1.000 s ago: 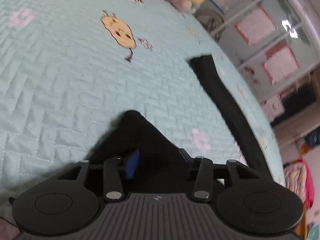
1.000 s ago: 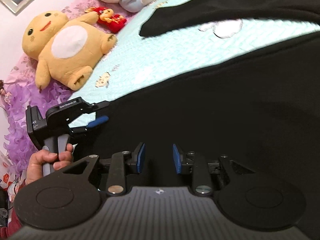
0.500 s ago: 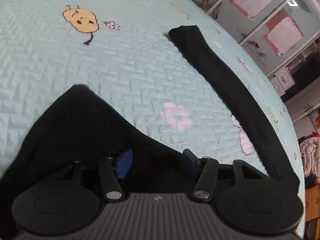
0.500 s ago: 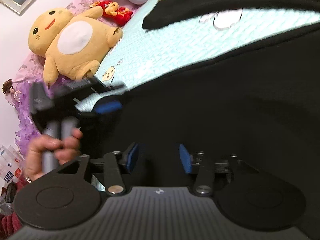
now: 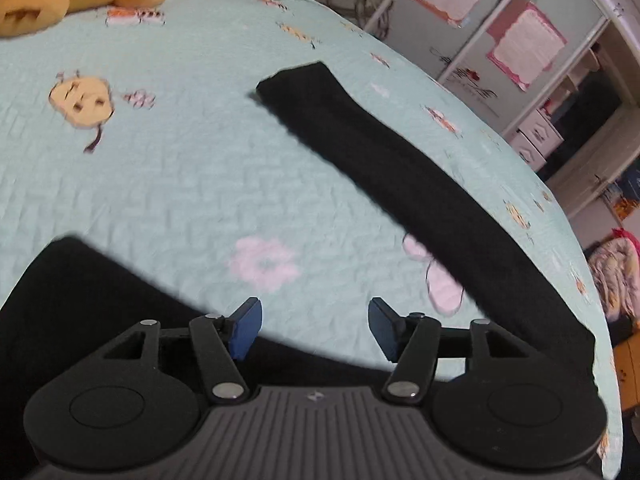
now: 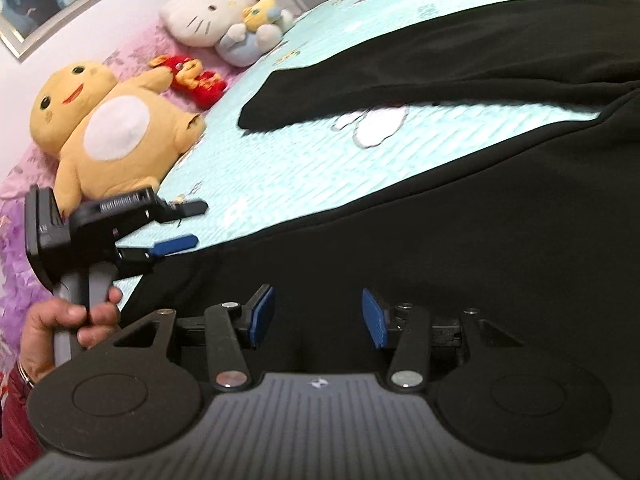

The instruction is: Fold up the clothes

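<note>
Figure: both wrist views over a bed covered by a pale mint quilted bedspread (image 5: 168, 184). A black long-sleeved knit garment (image 6: 460, 240) lay flat on the bed, its body spread directly under and ahead of the right tongs (image 6: 317, 317). One black sleeve (image 5: 400, 168) ran as a long straight band diagonally away from the body, its cuff pointing toward the head edge of the bed, where a yellow plush bear (image 6: 112, 128) and a white cat plush (image 6: 208, 18) sat. The left tongs (image 5: 314, 326) were spread and held nothing, poised above bare bedspread just past the edge of the garment's body; the sleeve lay ahead of them and to their right. The right tongs were likewise spread and empty. By this layout the right tongs appeared nearer the sleeve's shoulder end, the left tongs nearer the body's edge.
</note>
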The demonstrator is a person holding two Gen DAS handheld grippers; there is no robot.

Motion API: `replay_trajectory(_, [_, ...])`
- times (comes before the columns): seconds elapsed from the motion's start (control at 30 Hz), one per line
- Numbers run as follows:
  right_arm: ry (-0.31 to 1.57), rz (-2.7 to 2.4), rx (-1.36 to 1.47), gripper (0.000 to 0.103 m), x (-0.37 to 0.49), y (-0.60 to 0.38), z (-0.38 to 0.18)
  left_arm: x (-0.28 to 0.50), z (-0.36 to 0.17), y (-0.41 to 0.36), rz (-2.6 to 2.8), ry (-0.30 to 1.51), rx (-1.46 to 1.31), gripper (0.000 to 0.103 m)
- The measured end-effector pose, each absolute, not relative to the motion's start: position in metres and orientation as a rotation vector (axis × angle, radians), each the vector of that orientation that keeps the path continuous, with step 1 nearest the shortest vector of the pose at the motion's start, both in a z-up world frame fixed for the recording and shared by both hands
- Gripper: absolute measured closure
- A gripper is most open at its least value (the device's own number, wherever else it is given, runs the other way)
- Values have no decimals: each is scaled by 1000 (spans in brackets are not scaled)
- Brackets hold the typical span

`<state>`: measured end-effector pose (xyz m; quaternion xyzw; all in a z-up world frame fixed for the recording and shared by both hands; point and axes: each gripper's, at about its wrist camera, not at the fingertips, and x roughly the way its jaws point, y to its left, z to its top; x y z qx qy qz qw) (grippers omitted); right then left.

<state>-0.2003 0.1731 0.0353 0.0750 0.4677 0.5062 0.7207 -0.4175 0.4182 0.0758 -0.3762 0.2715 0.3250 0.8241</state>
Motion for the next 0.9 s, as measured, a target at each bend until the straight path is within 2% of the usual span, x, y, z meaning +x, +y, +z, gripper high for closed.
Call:
replay_trajectory(0.13, [976, 1083, 139, 54, -192, 167, 49, -395, 78, 416, 678, 595, -797, 39])
replay_trajectory(0.23, [911, 1058, 107, 54, -183, 165, 67, -387, 70, 412, 632, 591, -801, 33])
replay_trajectory(0.37, [829, 1047, 63, 47, -164, 173, 90, -390, 46, 415, 651, 599, -840, 33])
replay_trajectory(0.47, [791, 1063, 26, 46, -154, 185, 98, -397, 32, 410, 680, 601, -836, 35])
replay_trajectory(0.6, [896, 1202, 88, 46, -166, 205, 71, -401, 37, 399, 669, 583, -801, 35])
replay_trajectory(0.73, [1009, 1193, 49, 47, -177, 224, 18, -401, 39, 391, 646, 585, -793, 33])
replay_trajectory(0.77, [1013, 1173, 72, 56, -174, 223, 7, -401, 40, 389, 640, 586, -791, 33])
replay_trajectory(0.8, [1017, 1152, 95, 72, -172, 223, -3, -400, 40, 387, 634, 586, -789, 33])
replay_trajectory(0.83, [1028, 1131, 108, 79, -166, 223, -4, -400, 41, 385, 628, 587, -787, 35])
replay_trajectory(0.87, [1039, 1110, 121, 94, -160, 222, -5, -400, 41, 383, 622, 587, -785, 36])
replay_trajectory(0.9, [1060, 1088, 129, 103, -154, 222, -6, -400, 42, 381, 617, 588, -782, 36])
